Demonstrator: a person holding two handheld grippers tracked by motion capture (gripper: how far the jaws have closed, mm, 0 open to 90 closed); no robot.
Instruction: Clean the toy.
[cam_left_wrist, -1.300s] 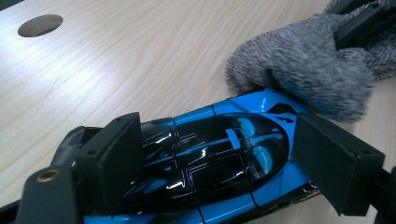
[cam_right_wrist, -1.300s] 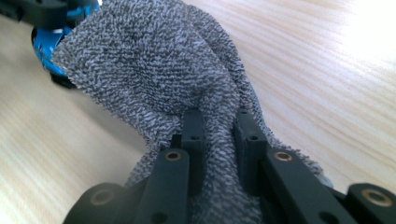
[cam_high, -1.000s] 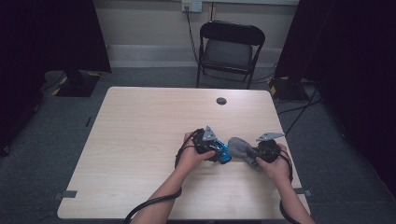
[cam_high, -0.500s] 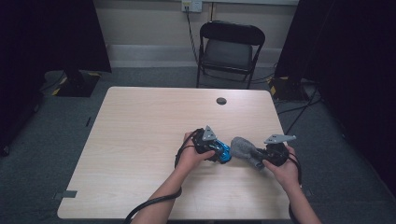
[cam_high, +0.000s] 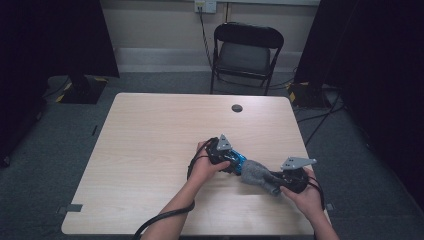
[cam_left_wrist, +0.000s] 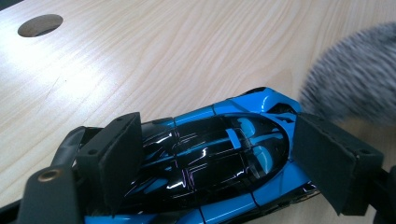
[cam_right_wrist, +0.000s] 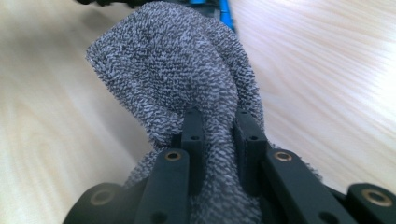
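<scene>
Right gripper (cam_high: 278, 184), fingers clamped on a grey cloth (cam_high: 256, 174), has drawn back from the blue toy car (cam_high: 237, 161), suggesting a wiping stroke; left gripper (cam_high: 229, 162) fingers pinch the car on the desk (cam_high: 150, 150)

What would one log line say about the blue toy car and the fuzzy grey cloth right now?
left gripper: around blue toy car, grip unclear | right gripper: shut on grey cloth | cloth by car's end | table: wooden

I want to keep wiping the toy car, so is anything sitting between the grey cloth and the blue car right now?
Nothing visible does. The grey terry cloth, pinched in the right tongs, lies right beside the glossy blue and black toy car, which sits between the left tongs' pads. Bare light wooden table surrounds them.
</scene>
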